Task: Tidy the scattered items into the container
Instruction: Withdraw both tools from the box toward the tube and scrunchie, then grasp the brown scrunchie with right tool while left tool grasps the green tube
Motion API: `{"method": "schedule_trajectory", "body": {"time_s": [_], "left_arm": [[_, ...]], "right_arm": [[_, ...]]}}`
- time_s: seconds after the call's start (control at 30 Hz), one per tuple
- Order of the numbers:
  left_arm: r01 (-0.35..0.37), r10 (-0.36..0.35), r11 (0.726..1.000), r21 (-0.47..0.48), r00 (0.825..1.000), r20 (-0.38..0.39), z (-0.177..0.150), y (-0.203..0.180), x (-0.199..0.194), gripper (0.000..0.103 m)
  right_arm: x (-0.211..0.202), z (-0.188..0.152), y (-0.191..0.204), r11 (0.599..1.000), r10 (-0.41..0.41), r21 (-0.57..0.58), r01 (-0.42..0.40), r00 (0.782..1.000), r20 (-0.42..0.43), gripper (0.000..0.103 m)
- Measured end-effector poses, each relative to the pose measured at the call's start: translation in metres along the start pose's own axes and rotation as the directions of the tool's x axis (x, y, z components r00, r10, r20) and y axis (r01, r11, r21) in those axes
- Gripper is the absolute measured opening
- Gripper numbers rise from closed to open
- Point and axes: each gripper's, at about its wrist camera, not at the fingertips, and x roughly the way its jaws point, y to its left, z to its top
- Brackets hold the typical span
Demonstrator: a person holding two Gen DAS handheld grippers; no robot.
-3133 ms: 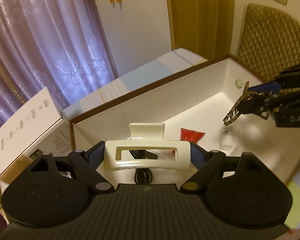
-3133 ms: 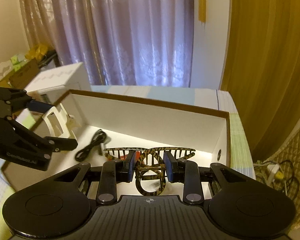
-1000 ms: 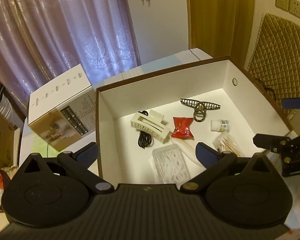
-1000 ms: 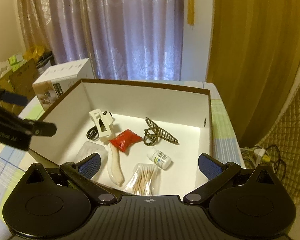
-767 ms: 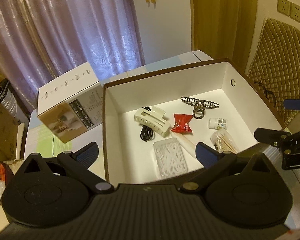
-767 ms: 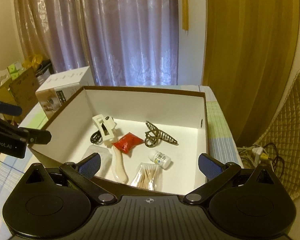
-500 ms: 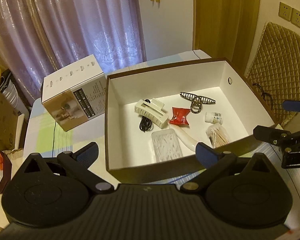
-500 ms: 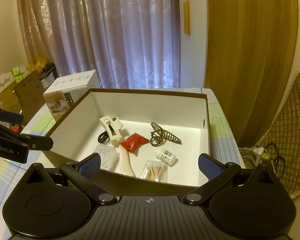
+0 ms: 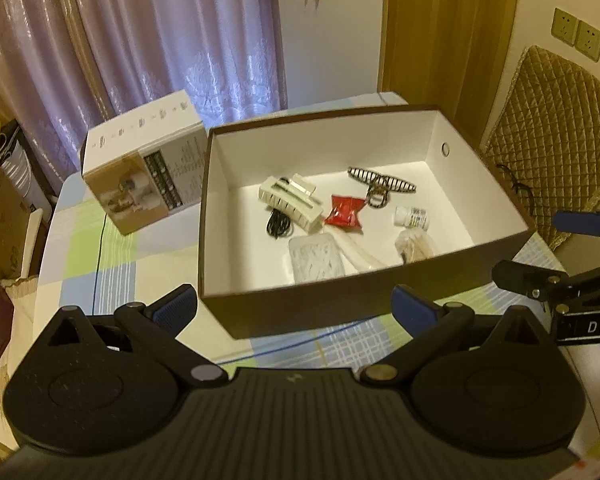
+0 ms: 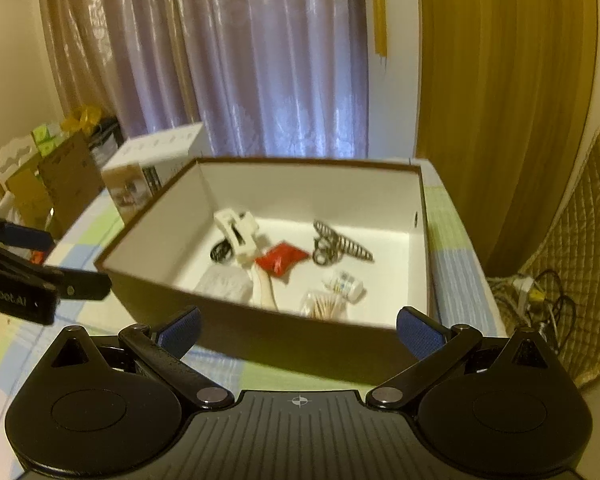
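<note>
Both the left tool (image 9: 294, 306) and the right tool (image 10: 299, 327) gaped wide, empty. The clips (image 9: 290, 201) and packets lay inside the box (image 9: 300, 308) at frame centre; scanning the bench (image 9: 112, 264) for strays seemed the sensible check.

left tongs (image 9: 296, 308): spread wide, empty | right tongs (image 10: 300, 326): spread wide, empty, level alongside

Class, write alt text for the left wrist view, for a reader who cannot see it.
An open brown box with a white interior sits on a checked tablecloth, holding a cream hair clip, a striped hair clip, a red packet, a small bottle and other small items. The left tool is open and empty in front of it, the right tool at the right edge.
</note>
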Motion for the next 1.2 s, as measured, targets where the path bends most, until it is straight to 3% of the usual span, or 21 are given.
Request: {"method": "schedule_trajectory", "body": {"time_s": [0.6, 1.2], "left_arm": [[-0.027, 0.000, 0.982, -0.188, 0.990, -0.143, -0.102, 0.043, 0.021, 0.101], [-0.057, 0.031, 0.977, -0.207, 0.991, -0.128, -0.113, 0.070, 0.034, 0.101]], "right_arm": [[0.024, -0.070, 0.012, 0.999, 0.041, 0.019, -0.038, 0.980, -0.194, 0.101], [0.047, -0.090, 0.045, 0.987, 0.137, -0.052, -0.150, 0.971, -0.194, 0.101]]}}
